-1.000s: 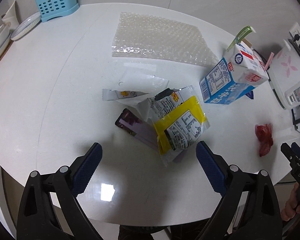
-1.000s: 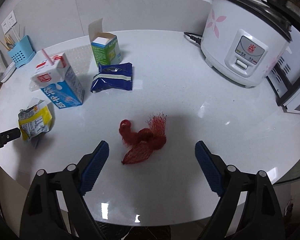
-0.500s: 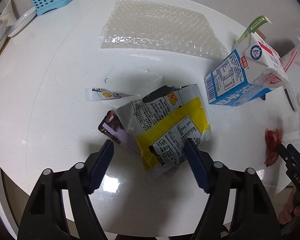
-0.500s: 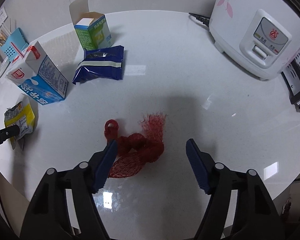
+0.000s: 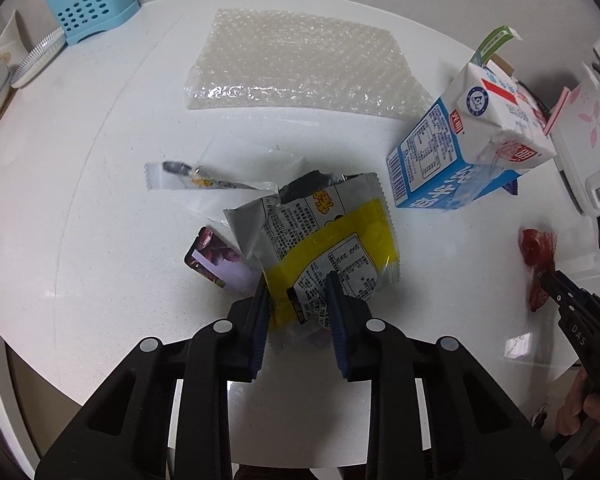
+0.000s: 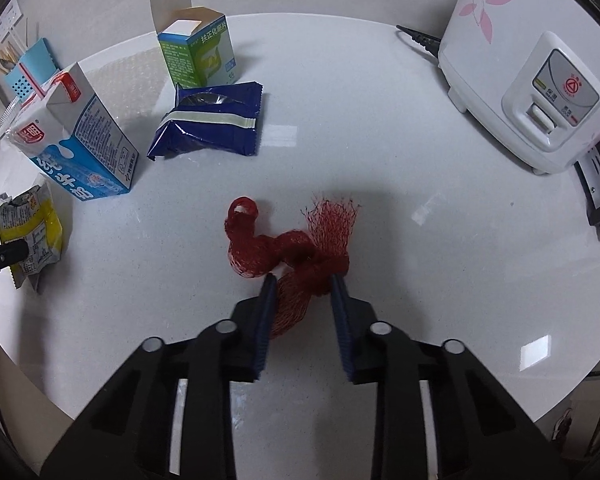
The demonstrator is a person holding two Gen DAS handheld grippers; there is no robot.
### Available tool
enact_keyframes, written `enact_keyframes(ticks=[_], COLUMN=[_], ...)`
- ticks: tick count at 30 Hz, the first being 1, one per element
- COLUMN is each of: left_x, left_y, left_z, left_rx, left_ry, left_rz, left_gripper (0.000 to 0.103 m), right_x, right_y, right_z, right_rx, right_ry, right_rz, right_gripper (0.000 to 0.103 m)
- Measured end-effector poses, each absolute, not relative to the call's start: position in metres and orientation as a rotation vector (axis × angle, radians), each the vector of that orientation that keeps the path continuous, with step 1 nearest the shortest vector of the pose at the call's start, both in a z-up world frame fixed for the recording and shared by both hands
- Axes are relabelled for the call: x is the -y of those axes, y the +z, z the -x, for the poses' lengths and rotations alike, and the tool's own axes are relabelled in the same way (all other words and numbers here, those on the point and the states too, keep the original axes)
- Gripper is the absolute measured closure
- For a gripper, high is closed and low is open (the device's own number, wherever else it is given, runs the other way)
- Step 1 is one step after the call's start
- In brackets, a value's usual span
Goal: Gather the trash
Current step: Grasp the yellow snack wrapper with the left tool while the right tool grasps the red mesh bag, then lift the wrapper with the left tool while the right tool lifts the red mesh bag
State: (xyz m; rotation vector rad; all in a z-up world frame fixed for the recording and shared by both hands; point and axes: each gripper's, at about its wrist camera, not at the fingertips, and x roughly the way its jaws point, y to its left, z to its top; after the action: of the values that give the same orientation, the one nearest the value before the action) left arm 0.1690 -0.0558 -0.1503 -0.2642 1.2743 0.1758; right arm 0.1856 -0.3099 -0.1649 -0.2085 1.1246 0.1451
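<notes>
My left gripper (image 5: 296, 286) is shut on the near end of a yellow and silver snack wrapper (image 5: 332, 240), which also shows in the right wrist view (image 6: 30, 228). A purple wrapper (image 5: 220, 260) and a clear torn wrapper (image 5: 204, 176) lie partly under and beside it. My right gripper (image 6: 304, 284) is shut on a red mesh net bag (image 6: 292, 248), seen from the left wrist view at the right (image 5: 536, 256). A blue milk carton (image 5: 468, 152) (image 6: 76, 140), a dark blue snack bag (image 6: 212, 124), an open green box (image 6: 196, 56) and a bubble wrap sheet (image 5: 300, 64) lie on the white table (image 6: 420, 184).
A white rice cooker (image 6: 532, 80) stands at the back right with its cord (image 6: 416, 38). A blue utensil holder (image 5: 90, 8) and a plate rack (image 5: 32, 60) stand at the far left edge. The table's rounded front edge runs close below both grippers.
Both grippers moved forward and down to the table and closed: the left onto the yellow wrapper, the right onto the red net bag. Both were open a second ago.
</notes>
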Motion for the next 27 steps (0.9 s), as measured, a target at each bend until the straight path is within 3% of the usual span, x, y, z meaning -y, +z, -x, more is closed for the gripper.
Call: enact_keyframes(ticks=[5, 27], left_x=[0.055, 0.046], left_y=[-0.138, -0.1], left_z=[-0.163, -0.12], left_rx=[-1.238, -1.155], left_ry=[0.165, 0.064], left_rz=[0.261, 0.239], left_gripper=[0.078, 0.079], right_x=[0.311, 0.303], right_y=[-0.159, -0.119], right_z=[-0.183, -0.139], right_rx=[-1.102, -1.011], right_ry=[0.129, 0.084], right_rz=[0.209, 0.192], right_gripper=[0.094, 0.095])
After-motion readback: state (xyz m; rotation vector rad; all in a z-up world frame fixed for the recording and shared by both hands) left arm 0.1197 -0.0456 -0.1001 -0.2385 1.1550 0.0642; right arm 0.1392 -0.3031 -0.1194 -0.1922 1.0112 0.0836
